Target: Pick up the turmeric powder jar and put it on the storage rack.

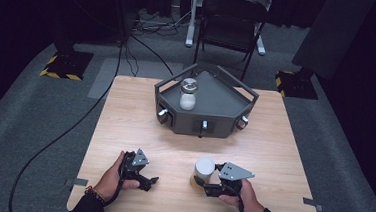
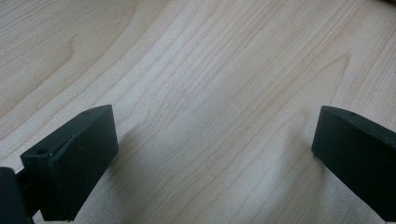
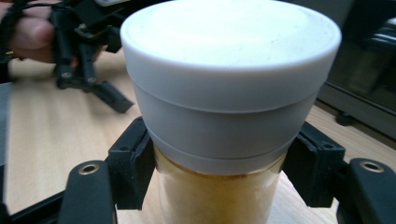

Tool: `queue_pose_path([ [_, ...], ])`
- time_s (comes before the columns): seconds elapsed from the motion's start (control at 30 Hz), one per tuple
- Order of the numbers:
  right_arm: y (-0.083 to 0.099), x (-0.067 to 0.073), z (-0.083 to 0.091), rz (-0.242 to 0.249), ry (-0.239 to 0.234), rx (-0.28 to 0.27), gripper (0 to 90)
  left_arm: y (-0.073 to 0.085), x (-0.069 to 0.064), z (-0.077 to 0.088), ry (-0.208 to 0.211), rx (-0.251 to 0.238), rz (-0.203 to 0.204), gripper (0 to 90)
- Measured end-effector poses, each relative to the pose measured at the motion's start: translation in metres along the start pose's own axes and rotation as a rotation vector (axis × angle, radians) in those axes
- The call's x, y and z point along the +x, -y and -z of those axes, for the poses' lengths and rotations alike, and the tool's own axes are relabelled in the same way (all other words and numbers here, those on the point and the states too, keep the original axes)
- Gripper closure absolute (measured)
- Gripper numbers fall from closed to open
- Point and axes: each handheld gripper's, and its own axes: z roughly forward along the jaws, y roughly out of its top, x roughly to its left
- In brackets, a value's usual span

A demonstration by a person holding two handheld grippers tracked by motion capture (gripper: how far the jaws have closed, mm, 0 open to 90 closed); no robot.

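Near the table's (image 1: 125,111) front edge, right of middle, the right hand-held gripper (image 1: 205,187) has its jaws clamped on a jar (image 3: 224,140) with a white lid and yellowish contents. The right gripper view shows this grip close up. Left of it, the left hand-held gripper (image 1: 148,181) is wide open and holds nothing. Toward the far edge, a dark tray (image 1: 226,106) carries a second jar (image 1: 188,93); grey carpet and a chair (image 1: 229,21) lie beyond.

High view overlooks the table (image 1: 125,111); claw cameras sit close, sharing its wood.
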Motion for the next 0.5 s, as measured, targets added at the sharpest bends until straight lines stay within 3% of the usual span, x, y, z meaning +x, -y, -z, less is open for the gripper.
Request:
queue_pose_path([
  [0.5,-0.005,0.003,0.014,-0.007,0.047,-0.030,32.6,0.000,0.000,0.000,0.001,-0.001,0.000,0.0],
])
